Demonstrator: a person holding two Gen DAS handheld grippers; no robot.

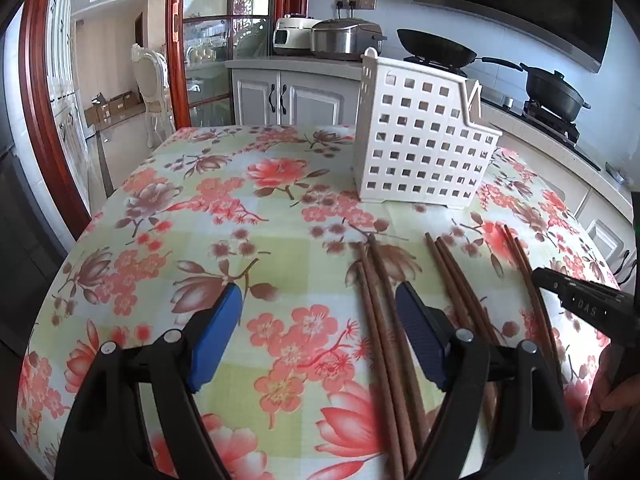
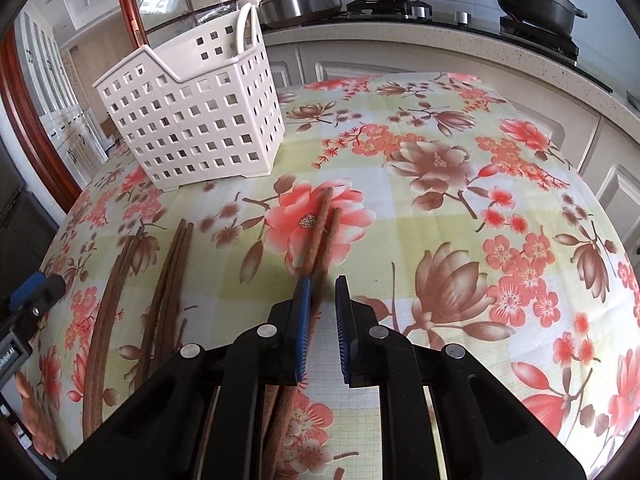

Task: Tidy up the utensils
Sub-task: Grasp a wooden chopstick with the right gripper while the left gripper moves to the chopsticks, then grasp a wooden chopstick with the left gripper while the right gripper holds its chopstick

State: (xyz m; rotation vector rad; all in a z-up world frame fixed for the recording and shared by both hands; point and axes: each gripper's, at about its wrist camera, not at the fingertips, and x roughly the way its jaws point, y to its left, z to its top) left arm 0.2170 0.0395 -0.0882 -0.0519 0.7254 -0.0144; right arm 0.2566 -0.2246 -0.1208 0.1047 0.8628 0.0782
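Brown chopsticks (image 2: 320, 236) flat, white holder (image 2: 192, 120) upright

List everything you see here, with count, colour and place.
utensil basket: one, white, perforated, upright at the far side of the table
chopsticks: three groups, brown, flat on the cloth in front of the basket
tablecloth: one, pale green with pink flowers, covering the table
wok: one, black, on the stove
lidded pot: one, black, on the stove's other burner
cookers: two, one silver and one white, on the counter
chair: one, white, beyond the doorway
left gripper: black with blue pads, open, empty
right gripper: nearly closed around the rightmost chopsticks; grip unclear
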